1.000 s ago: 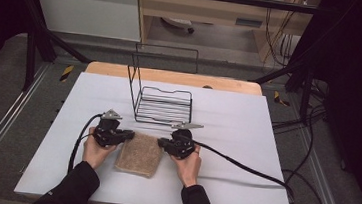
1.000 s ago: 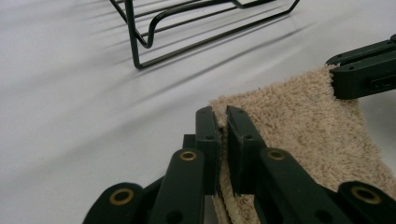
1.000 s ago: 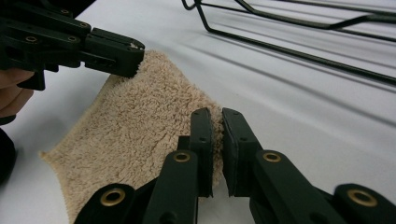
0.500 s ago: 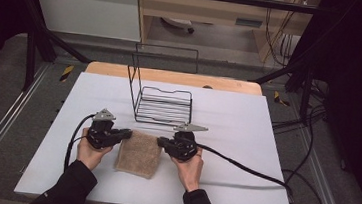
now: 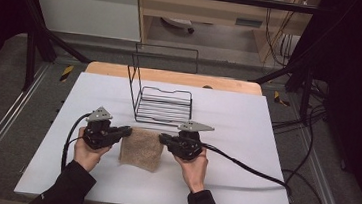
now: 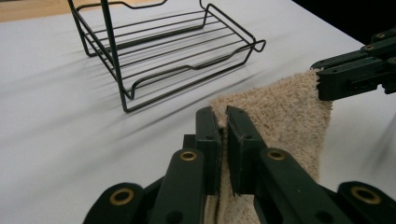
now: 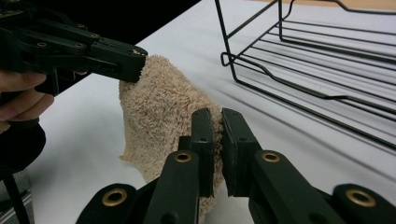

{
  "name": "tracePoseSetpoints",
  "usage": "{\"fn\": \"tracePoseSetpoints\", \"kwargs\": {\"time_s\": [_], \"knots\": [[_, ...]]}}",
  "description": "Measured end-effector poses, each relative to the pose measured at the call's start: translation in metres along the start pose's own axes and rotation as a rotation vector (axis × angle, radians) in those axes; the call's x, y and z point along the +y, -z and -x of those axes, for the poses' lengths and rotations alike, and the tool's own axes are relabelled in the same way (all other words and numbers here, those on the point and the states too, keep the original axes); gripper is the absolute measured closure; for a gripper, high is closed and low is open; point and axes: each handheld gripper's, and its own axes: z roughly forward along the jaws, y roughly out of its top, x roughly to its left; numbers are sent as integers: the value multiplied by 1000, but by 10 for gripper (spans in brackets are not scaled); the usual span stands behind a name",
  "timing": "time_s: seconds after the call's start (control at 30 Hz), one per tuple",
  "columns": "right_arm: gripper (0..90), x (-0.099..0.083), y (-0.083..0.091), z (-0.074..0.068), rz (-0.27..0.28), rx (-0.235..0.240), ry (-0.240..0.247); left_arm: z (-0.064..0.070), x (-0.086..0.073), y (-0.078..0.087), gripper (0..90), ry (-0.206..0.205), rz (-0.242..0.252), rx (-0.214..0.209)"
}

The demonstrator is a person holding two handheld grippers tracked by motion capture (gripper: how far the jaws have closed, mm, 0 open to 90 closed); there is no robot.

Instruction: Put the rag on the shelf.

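Observation:
A tan terry towel (image 5: 140,149) lies on the white table (image 5: 246,138) between my hands. My left gripper (image 5: 127,130) is shut on its far left corner, and my right gripper (image 5: 162,139) is shut on its far right corner. In the left gripper view the jaws pinch the towel (image 6: 285,112) edge at the left gripper (image 6: 222,122), with the right gripper (image 6: 327,79) clamped on the other corner. From the right gripper (image 7: 217,123) the towel (image 7: 159,112) hangs raised off the table, held across by the left gripper (image 7: 130,63).
A black wire rack (image 5: 163,105) with a tall upright frame stands just beyond the towel, close to both grippers; it shows as the rack (image 6: 177,51) and the rack (image 7: 317,56). Cables trail to the right and left. A wooden strip (image 5: 171,76) borders the far edge.
Both grippers have drawn slightly apart at the towel's far corners. The towel's far edge now looks pulled taut and lifted a little.

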Motion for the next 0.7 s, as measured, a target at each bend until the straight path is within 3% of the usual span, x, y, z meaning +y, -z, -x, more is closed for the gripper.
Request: {"fn": "tracePoseSetpoints", "kwargs": {"time_s": [0.23, 0.7], "knots": [[844, 4, 10, -3, 23, 3, 31, 6, 4, 5, 836, -19, 32, 0], [843, 16, 29, -10, 53, -2, 86, 18, 11, 14, 835, -12, 81, -11]]}}
